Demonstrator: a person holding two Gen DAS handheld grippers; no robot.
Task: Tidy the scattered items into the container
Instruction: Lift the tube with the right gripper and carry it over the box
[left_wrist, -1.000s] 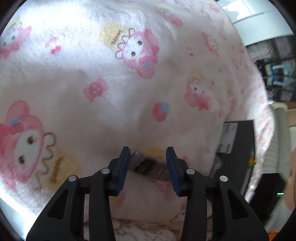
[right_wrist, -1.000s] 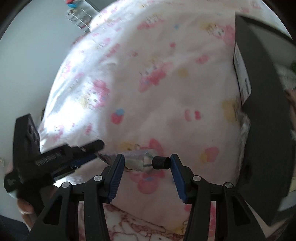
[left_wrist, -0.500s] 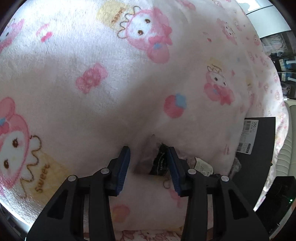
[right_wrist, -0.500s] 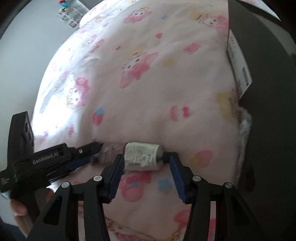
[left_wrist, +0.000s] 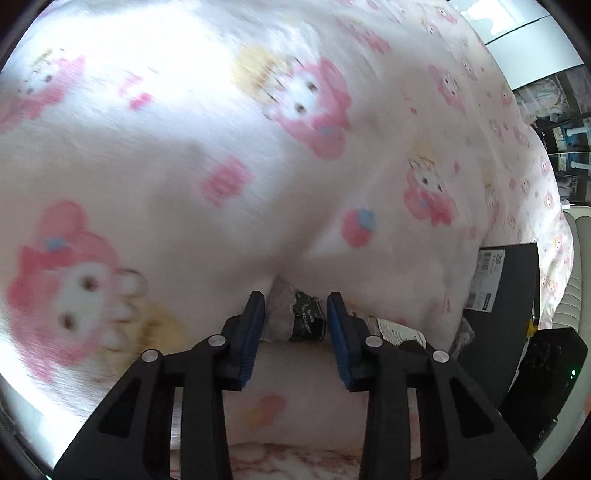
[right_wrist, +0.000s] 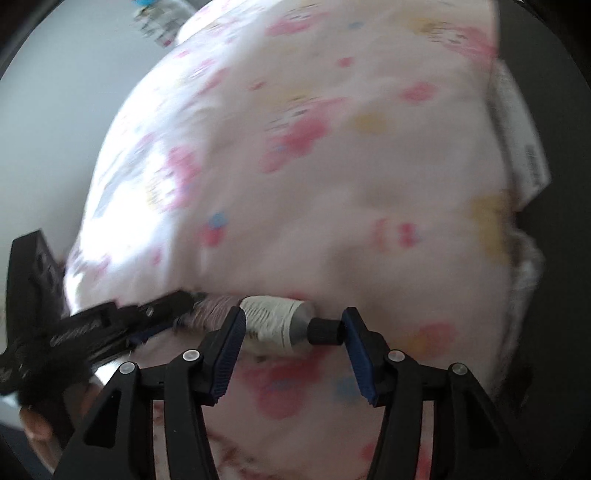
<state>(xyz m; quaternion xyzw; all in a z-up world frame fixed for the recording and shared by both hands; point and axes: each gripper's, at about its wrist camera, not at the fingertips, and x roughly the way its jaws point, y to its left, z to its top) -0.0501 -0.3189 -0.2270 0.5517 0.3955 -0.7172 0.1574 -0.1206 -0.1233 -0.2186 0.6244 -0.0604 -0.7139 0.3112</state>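
Note:
A clear plastic packet with a dark label lies in a fold of the pink cartoon blanket. My left gripper straddles the packet with its jaws close on both sides. A white tube with a black cap lies crosswise on the blanket. My right gripper has its jaws on either end of the tube, near the cap and the tail. The left gripper shows in the right wrist view, beside the tube. The tube's tail shows in the left wrist view.
A black box with a white barcode label stands at the right of the blanket; it also shows in the right wrist view. A dark device with a green light sits lower right. A pale wall is at the left.
Both grippers have closed in on their items. The left jaws now flank the packet closely. The right gripper has moved so its jaws bracket the tube end to end. Both views are blurred by motion.

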